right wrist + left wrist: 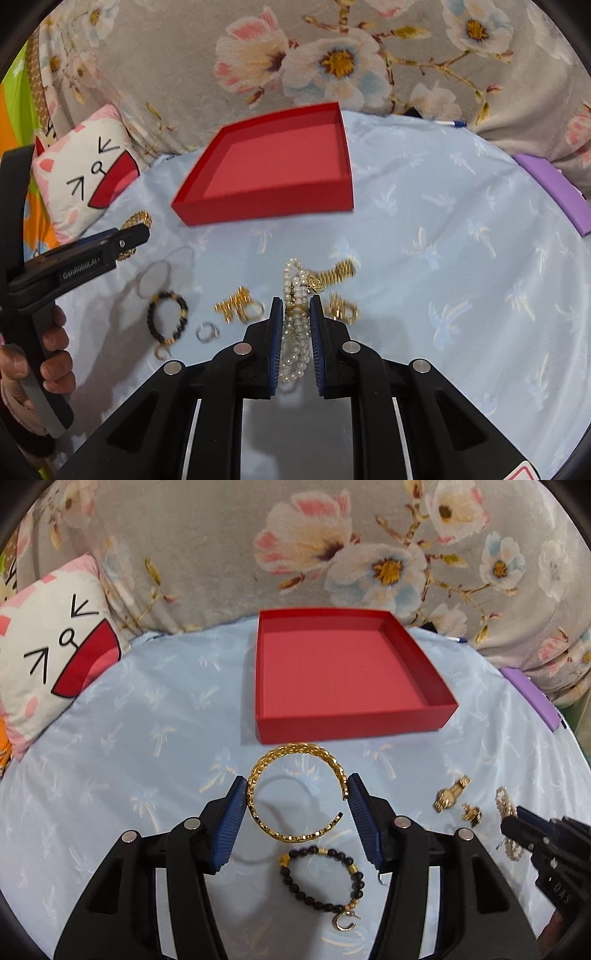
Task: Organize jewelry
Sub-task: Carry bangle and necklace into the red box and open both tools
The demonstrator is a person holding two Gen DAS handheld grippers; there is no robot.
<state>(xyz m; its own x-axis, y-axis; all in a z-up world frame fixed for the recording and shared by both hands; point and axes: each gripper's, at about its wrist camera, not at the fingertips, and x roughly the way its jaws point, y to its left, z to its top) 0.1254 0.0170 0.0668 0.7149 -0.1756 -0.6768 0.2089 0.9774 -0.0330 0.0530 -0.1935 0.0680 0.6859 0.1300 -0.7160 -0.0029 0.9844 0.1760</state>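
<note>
Left gripper (297, 799): fingers set wide, the 2 pads touching opposite sides of the gold bangle (295, 794), which it holds clear of the blue bedspread (129, 738); its shadow falls beneath it. The red box (436, 694) lies directly ahead along the finger axis, its near wall just beyond the bangle, so the left hand is the nearer to the box.

Right gripper (297, 314): fingers nearly together, clamped on the pearl bracelet (293, 284), whose long axis runs parallel to the fingers. From the right wrist view the box sits ahead and to the left.

Black bead bracelet (321, 878) and small gold pieces (452, 795) lie loose near the bedspread's front edge.
</note>
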